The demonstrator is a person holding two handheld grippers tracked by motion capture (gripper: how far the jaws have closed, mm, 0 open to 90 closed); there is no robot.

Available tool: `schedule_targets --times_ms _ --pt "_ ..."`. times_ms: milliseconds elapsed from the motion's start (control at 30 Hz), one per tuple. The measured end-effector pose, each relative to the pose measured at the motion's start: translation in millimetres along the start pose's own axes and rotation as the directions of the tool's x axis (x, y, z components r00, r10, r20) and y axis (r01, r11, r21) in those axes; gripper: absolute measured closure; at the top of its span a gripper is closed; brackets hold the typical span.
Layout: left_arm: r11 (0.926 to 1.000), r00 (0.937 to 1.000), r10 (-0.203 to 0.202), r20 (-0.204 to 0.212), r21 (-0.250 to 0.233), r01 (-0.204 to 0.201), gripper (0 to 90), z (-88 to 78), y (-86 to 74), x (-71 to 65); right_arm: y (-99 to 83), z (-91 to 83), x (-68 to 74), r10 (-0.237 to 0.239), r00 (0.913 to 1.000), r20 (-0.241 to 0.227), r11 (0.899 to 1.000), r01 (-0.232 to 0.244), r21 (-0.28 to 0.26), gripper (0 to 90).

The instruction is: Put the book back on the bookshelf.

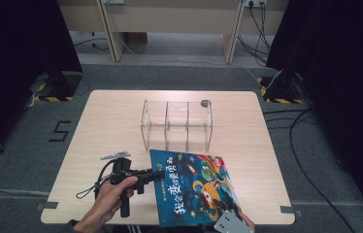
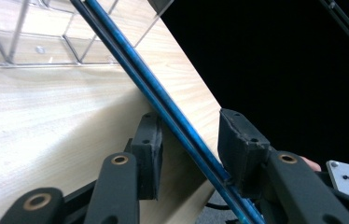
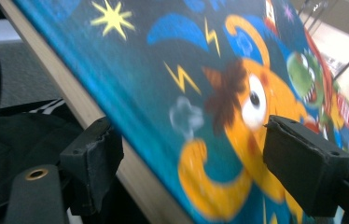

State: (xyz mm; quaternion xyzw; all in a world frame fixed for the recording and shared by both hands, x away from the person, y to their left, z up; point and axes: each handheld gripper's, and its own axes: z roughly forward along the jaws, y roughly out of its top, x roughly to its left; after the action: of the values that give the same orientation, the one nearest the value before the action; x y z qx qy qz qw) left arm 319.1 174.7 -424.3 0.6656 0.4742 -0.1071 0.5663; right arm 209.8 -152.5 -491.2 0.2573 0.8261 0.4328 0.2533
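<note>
A blue picture book (image 1: 194,187) with cartoon monsters on its cover lies at the table's front right, and its near edge reaches the table's front edge. My left gripper (image 1: 159,174) is level at the book's left edge. In the left gripper view the thin blue edge (image 2: 163,100) runs slantwise between the pads and touches both, so the left gripper (image 2: 191,116) is shut on it. My right gripper (image 1: 229,208) is at the book's near right corner. Its jaws (image 3: 186,126) stand wide, one on each side of the cover (image 3: 200,70), without pressing.
A clear three-compartment box (image 1: 177,125) stands empty in the middle of the light wooden table (image 1: 116,121), just beyond the book. A small grey disc (image 1: 205,103) sits at its far right corner. Black curtains flank the table. Cables (image 1: 310,160) trail over the floor at right.
</note>
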Motion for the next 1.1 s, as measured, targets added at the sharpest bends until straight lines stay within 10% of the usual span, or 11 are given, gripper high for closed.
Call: schedule_targets --times_ms 367,667,833,933,1100 --pt "0.9990 0.9991 0.041 0.000 0.018 -0.041 57.6 3.1 -0.9 -8.8 16.0 14.3 17.0 -0.101 0.9878 0.118 0.993 0.107 -0.040 26.3" --pt "0.9989 0.9991 0.043 0.001 0.019 -0.043 56.7 2.6 1.2 -11.2 20.3 25.5 31.2 -0.250 0.9328 0.260 0.966 0.259 0.000 35.0" --pt "0.9984 0.9985 0.051 0.016 0.021 -0.052 54.2 1.8 3.8 -10.4 20.7 21.0 33.1 -0.264 0.9184 0.294 0.959 0.281 -0.016 48.1" --pt "0.9974 0.9973 0.070 0.024 0.016 -0.070 50.1 -0.4 5.9 -9.4 21.1 18.1 32.7 -0.259 0.9177 0.301 0.959 0.281 -0.030 53.6" --pt "0.9991 0.9926 0.030 0.118 0.026 -0.033 42.2 -2.0 7.1 -0.7 23.1 4.5 19.0 -0.093 0.9482 0.304 0.978 0.143 -0.148 64.2"
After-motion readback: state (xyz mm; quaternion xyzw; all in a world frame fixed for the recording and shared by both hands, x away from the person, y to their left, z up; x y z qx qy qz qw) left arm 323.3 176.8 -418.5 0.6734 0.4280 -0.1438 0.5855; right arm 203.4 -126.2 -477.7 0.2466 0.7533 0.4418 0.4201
